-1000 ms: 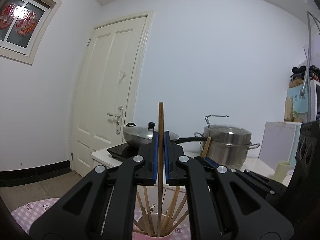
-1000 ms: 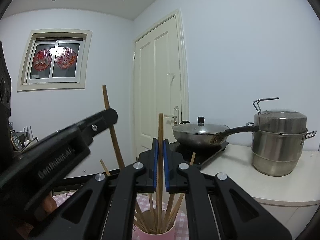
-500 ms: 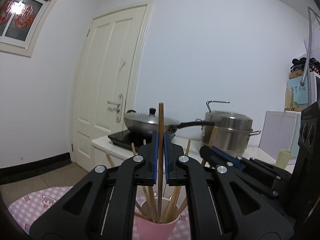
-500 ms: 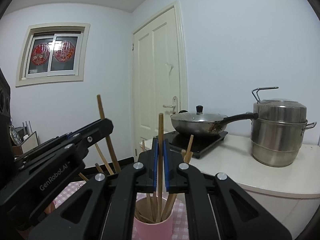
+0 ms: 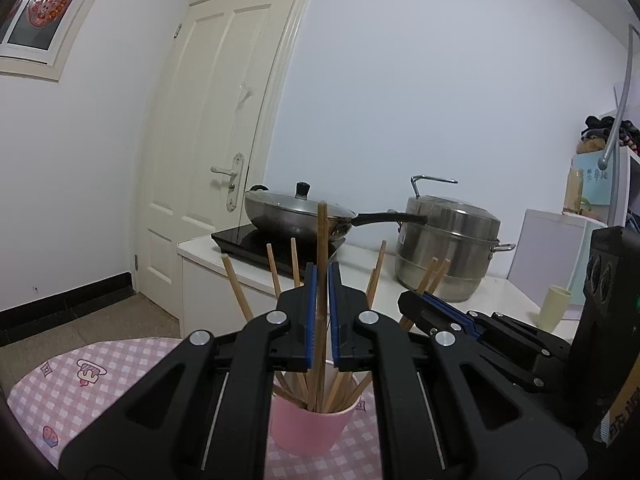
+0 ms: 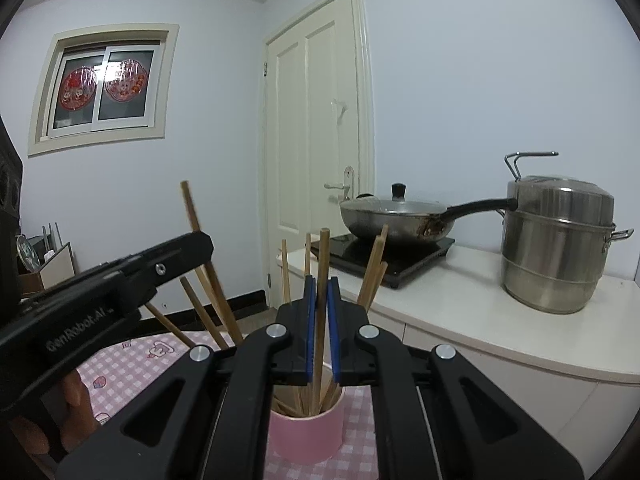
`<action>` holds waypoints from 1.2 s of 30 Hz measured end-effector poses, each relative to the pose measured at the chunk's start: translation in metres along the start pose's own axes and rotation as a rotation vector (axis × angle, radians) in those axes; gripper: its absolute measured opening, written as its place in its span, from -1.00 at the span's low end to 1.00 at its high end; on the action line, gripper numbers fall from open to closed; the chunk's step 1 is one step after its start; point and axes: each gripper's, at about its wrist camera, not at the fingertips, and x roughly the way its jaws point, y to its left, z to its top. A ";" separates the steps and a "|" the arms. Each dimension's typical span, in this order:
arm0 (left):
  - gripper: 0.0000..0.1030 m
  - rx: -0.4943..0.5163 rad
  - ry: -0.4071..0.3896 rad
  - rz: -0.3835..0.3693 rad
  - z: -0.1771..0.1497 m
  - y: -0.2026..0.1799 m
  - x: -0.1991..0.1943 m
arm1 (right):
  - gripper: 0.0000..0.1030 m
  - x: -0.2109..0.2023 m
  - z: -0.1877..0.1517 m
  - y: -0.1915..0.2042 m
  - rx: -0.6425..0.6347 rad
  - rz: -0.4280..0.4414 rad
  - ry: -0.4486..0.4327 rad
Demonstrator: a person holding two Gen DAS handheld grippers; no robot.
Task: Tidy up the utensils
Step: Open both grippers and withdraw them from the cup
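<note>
Here, left gripper (image 5: pixel 321 280) and right gripper (image 6: pixel 321 292) each clamp one upright chopstick (image 5: pixel 321 236) (image 6: pixel 322 256) over the pink cup (image 5: pixel 308 426), tips inside.

Splayed wooden chopsticks (image 5: pixel 276 276) fan out of the pink plastic cup (image 5: pixel 308 428), crowding the air over its mouth. The black right gripper (image 5: pixel 414 300) blocks the cup's right side. To the cup's left, the pink checked tablecloth (image 5: pixel 108 372) lies open.

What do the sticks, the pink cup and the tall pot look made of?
Chopsticks: bare wood or bamboo, matte tan with visible grain. Pink cup: probably plastic, smooth and opaque, though ceramic is possible. Steamer pot: stainless steel, brushed and reflective.
</note>
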 end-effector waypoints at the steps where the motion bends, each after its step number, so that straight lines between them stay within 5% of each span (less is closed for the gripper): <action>1: -0.87 0.006 0.002 0.003 0.000 -0.001 -0.001 | -0.90 0.000 0.000 0.000 0.002 -0.002 0.002; 3: -0.84 0.007 0.003 0.007 0.001 -0.001 -0.002 | -0.90 0.000 0.000 -0.002 0.007 -0.004 0.008; 5: -0.25 -0.010 -0.001 -0.001 0.002 0.000 -0.005 | -0.90 -0.001 0.000 -0.002 0.011 -0.006 0.014; 7: 0.00 -0.021 -0.025 -0.005 0.003 0.001 -0.011 | -0.86 -0.002 0.000 -0.003 0.014 -0.008 0.017; 10: 0.00 -0.009 -0.022 0.004 0.005 0.000 -0.016 | -0.66 -0.006 -0.001 -0.002 0.018 -0.008 0.024; 23: 0.01 0.011 0.014 0.075 0.000 0.010 -0.046 | -0.48 -0.029 0.001 0.004 0.030 0.006 0.017; 36: 0.16 0.024 0.072 0.168 -0.017 0.023 -0.091 | -0.03 -0.067 -0.001 0.021 0.039 0.040 0.004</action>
